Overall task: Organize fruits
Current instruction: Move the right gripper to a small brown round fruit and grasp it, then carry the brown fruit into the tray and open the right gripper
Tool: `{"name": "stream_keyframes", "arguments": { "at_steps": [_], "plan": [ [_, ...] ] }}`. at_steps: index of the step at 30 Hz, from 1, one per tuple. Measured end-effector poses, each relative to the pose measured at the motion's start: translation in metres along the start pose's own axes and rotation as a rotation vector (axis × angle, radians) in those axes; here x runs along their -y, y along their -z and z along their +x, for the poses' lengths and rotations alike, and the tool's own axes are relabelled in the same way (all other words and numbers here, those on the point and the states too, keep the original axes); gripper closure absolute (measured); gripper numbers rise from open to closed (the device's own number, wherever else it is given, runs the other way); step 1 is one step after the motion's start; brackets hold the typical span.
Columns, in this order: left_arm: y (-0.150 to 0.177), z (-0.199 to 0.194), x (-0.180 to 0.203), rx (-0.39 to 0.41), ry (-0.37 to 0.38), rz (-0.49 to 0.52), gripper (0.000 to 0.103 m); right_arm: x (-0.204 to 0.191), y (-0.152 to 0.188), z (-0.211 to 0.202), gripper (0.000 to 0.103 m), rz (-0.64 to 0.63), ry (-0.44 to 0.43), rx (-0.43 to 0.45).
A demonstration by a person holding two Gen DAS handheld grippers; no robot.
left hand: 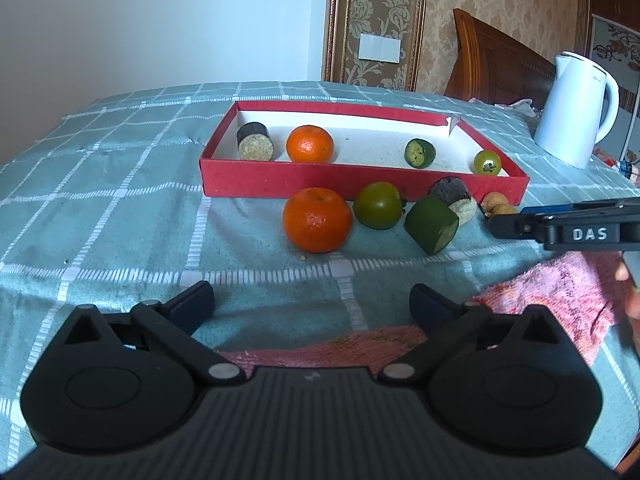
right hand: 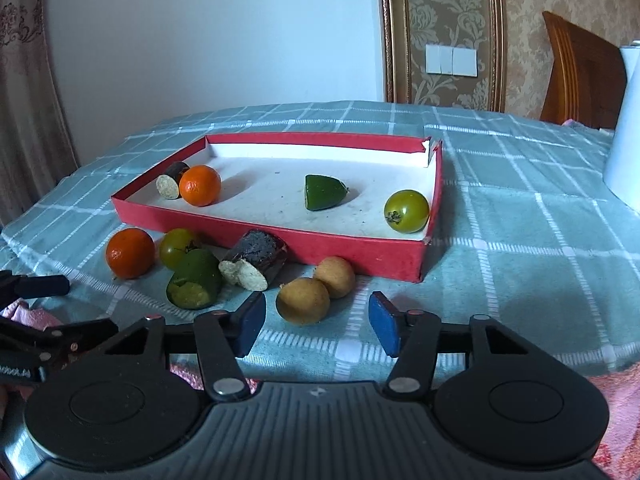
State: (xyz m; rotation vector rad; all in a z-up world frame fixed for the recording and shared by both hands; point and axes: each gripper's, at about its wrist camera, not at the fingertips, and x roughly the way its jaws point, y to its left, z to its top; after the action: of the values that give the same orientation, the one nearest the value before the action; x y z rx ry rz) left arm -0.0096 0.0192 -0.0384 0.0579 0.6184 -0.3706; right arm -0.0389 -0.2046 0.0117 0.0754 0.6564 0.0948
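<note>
A red box (right hand: 340, 248) with a white floor holds a dark cut piece, an orange (right hand: 200, 185), a green wedge (right hand: 323, 192) and a green tomato (right hand: 406, 211). On the cloth in front of it lie another orange (left hand: 317, 219), a green tomato (left hand: 378, 205), a green cut piece (left hand: 431, 224), a dark cut piece (right hand: 256, 258) and two tan round fruits (right hand: 303, 300). My right gripper (right hand: 318, 316) is open; the nearer tan fruit sits just ahead between its blue pads, untouched. Near the front edge, my left gripper (left hand: 312, 300) stands wide open with nothing in it.
A white kettle (left hand: 576, 112) stands at the back right of the checked teal tablecloth. A pink towel (left hand: 560, 300) lies at the near right. A wooden chair back rises behind the table. The cloth's far left edge drops away.
</note>
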Motion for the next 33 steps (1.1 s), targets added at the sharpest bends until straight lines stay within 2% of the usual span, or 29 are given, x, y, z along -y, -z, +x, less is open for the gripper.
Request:
{"name": "stream_keyframes", "arguments": {
  "at_steps": [8,12,17,25,33],
  "plan": [
    [0.0,0.0,-0.001,0.002,0.004,-0.003,0.0,-0.009,0.0,0.009,0.068,-0.031,0.017,-0.012],
    [0.0,0.0,-0.001,0.002,0.004,-0.002,0.0,-0.01,0.002,0.008,0.073,-0.032,0.018,-0.006],
    [0.0,0.0,-0.001,0.002,0.005,-0.001,0.0,-0.006,0.002,0.002,0.073,-0.009,0.008,0.005],
    [0.0,0.0,-0.001,0.001,0.004,0.001,0.0,0.004,-0.012,-0.017,0.073,0.0,0.025,0.077],
    [0.0,-0.001,0.0,0.002,0.005,0.0,0.0,0.004,-0.039,0.007,0.073,-0.044,0.087,0.098]
  ]
}}
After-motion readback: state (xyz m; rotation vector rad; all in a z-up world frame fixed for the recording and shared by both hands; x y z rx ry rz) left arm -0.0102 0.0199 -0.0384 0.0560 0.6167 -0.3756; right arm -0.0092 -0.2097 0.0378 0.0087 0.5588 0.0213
